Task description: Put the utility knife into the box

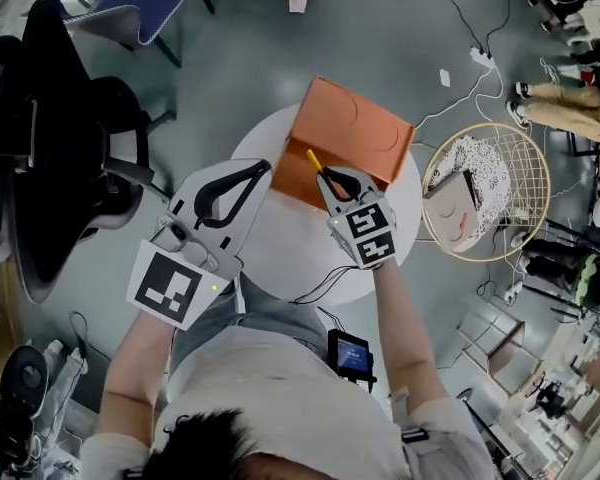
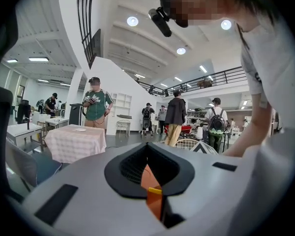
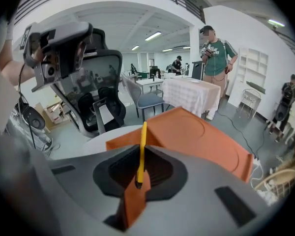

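Observation:
An orange box point(image 1: 355, 133) lies on the round white table point(image 1: 280, 258), its broad top face towards me. My right gripper point(image 1: 325, 175) is shut on a yellow utility knife point(image 1: 313, 158) just above the box's near edge. In the right gripper view the knife point(image 3: 143, 134) stands up between the jaws of that gripper point(image 3: 140, 156), with the box point(image 3: 201, 136) right behind. My left gripper point(image 1: 264, 168) is shut, its tips beside the box's left edge; touching or not, I cannot tell. In the left gripper view this gripper point(image 2: 147, 146) points up into the room.
A black office chair point(image 1: 70, 158) stands left of the table and a blue chair point(image 1: 140, 3) behind it. A round wire basket point(image 1: 485, 188) sits right of the table, with cables point(image 1: 470, 58) on the floor. Several people point(image 2: 96, 104) stand near a cloth-covered table point(image 2: 73, 141).

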Demonstrator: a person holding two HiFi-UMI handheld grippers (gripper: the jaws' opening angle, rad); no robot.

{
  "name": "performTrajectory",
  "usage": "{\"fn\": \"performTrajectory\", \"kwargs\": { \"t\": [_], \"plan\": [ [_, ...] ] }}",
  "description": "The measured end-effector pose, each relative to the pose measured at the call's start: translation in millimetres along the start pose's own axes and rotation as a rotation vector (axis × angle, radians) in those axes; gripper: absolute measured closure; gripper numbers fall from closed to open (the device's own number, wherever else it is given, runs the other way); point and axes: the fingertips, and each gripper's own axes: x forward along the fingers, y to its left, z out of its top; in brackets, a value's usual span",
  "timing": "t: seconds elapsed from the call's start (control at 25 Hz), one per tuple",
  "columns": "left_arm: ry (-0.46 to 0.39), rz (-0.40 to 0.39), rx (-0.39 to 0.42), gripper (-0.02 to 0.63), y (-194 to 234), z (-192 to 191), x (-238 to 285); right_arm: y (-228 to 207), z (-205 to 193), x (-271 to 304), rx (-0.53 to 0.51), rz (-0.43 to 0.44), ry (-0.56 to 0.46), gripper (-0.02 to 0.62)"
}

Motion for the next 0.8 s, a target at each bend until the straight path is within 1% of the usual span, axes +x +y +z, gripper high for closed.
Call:
{"fn": "performTrajectory", "kwargs": {
  "t": [0.24,0.6,0.68,0.8],
  "plan": [
    [0.010,0.044,-0.011,0.597,9,-10,-8,2,-29,26,-0.029,0.033,0.107,0.557],
    [0.021,0.074,-0.026,0.597,9,-19,-12,2,-65,46,-0.066,0.075,0.269,0.557],
    [0.026,0.078,-0.026,0.597,9,-20,-13,1,-69,49,-0.072,0.080,0.294,0.557],
    [0.029,0.088,-0.028,0.597,10,-18,-15,1,-69,49,-0.068,0.089,0.305,0.557]
  ]
}}
